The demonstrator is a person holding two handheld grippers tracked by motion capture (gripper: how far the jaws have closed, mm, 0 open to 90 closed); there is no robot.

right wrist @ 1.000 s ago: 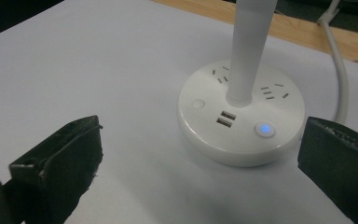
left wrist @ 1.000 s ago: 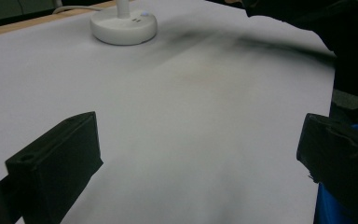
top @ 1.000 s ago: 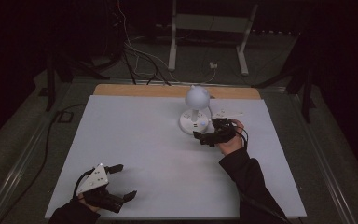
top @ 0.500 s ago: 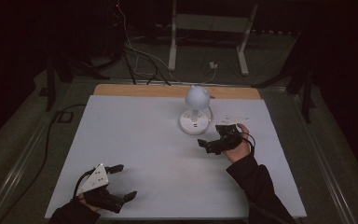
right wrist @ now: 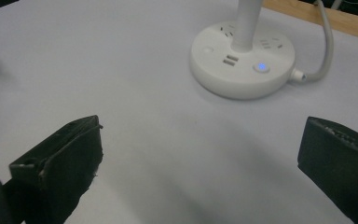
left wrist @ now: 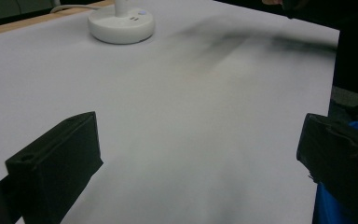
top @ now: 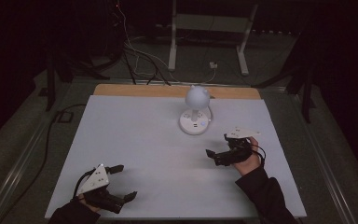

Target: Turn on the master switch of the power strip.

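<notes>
Near the front left corner of the worktop [top: 135, 140]: left gripper [top: 120, 183], held in a hand, black and blocky, topped by a grey three-cornered plate, jaws spread wide with nothing between them. Seen along those jaws in the left gripper view: two matte black rectangular pads at the bottom edges, well apart, bare sheet between.

Worktop surface matte, smooth, pale grey-white, a flat sheet; along its far edge a strip of bare light wood [top: 144, 90].

Right of centre and toward the far edge: white desk lamp [top: 196, 112], smooth plastic, standing upright. Round, flat puck-shaped base [right wrist: 242, 58], a slim round stem rising from its middle, a rounded globe-like head on top. On the base, in the right gripper view: a small lit blue button [right wrist: 261, 67], two small rectangular ports side by side, socket slots on either side of the stem. No readable brand or writing. A thick white cable [right wrist: 324, 44] leaving the base at the right, curving back toward the wooden strip.

Farther right, nearer the person: right gripper [top: 217, 147], black, held in a hand with a dark sleeve [top: 265, 196], grey plate on top, jaws wide apart and empty, pointing left. Near the lamp base, not touching it.
</notes>
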